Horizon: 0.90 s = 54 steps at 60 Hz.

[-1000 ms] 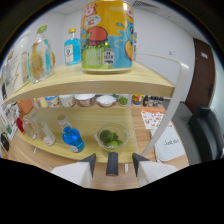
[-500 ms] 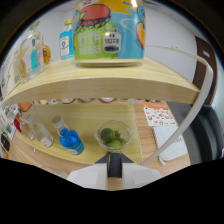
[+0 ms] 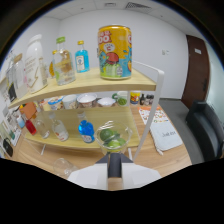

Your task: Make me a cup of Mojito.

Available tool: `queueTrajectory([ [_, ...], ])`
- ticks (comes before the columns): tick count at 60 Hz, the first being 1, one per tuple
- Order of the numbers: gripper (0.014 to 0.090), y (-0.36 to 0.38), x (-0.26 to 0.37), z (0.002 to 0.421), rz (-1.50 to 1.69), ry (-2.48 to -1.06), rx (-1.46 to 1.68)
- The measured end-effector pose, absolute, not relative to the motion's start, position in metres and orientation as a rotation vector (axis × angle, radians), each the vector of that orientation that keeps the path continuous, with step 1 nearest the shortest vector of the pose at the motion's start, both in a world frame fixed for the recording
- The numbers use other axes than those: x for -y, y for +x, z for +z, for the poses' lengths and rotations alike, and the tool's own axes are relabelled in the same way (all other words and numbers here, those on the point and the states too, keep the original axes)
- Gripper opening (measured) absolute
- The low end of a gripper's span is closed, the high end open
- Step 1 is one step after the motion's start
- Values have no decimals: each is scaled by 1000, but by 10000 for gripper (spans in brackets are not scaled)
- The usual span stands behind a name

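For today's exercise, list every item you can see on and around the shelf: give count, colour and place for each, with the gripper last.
Can: one, yellow-orange, top shelf.
Clear bottles: several, top shelf, beside the can.
Small blue bottle: one, top shelf.
Blue round bottle: one, lower shelf.
Glass of limes: one, clear with green fruit, just ahead of the fingers.
Cups: several, pale, middle shelf.
Door: one, dark brown, beyond the shelf.
Gripper: one, white fingers close together.

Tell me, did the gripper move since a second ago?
Yes. Against the fixed shelf, the gripper has pulled back: the yellow can looks smaller than half a second ago, and the glass of limes sits just ahead of the fingers.
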State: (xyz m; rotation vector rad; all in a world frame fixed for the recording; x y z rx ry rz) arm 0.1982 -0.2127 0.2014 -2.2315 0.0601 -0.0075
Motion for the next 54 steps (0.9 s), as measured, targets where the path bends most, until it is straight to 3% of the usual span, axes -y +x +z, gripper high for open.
queueTrajectory([
  [13, 154, 145, 254, 175, 8, -2246, -33],
  [28, 154, 123, 253, 163, -167, -2176, 90],
  [54, 154, 121, 213, 205, -815, -1701, 900],
])
